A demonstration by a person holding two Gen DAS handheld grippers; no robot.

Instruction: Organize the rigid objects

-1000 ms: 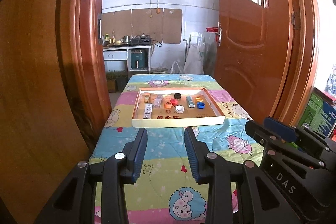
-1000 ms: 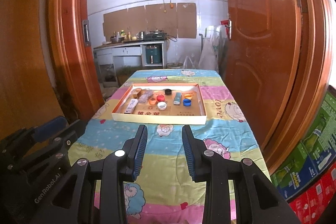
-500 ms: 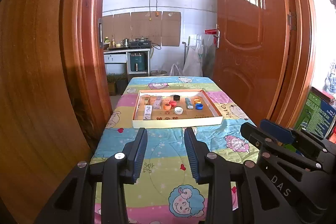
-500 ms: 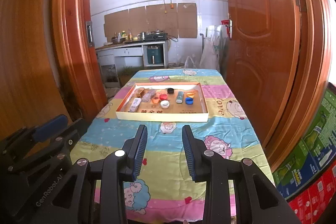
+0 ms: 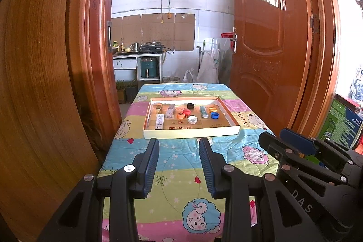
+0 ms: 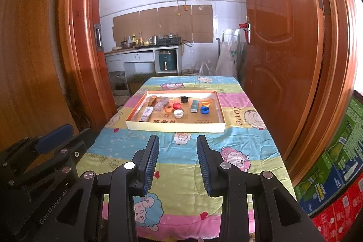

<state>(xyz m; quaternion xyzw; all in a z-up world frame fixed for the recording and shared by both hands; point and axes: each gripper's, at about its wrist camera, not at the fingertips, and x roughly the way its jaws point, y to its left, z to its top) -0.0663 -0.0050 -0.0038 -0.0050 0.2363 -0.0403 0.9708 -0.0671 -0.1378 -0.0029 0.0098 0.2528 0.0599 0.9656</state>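
A shallow cardboard tray (image 5: 231,117) (image 6: 174,126) lies on the far half of the table. It holds several bottle caps: black (image 5: 190,105), red (image 5: 186,111), orange (image 5: 180,115), white (image 5: 193,119) (image 6: 178,113), blue (image 5: 214,115) (image 6: 204,109) and yellow (image 5: 212,109). It also holds a green tube (image 5: 203,111) (image 6: 194,106), a white packet (image 5: 160,120) (image 6: 145,113) and small boxes (image 5: 158,106). My left gripper (image 5: 179,146) and right gripper (image 6: 177,143) are both open and empty, held side by side above the table's near end, well short of the tray.
The table wears a colourful cartoon cloth (image 5: 181,169). Wooden door frames stand close at the left (image 5: 90,60) and an open wooden door at the right (image 5: 267,60). Printed boxes (image 6: 335,169) are stacked low at the right. A kitchen counter (image 6: 140,49) is beyond.
Both grippers have drawn back from the table and risen a little, so the tray looks smaller and farther. Both stay open and empty.
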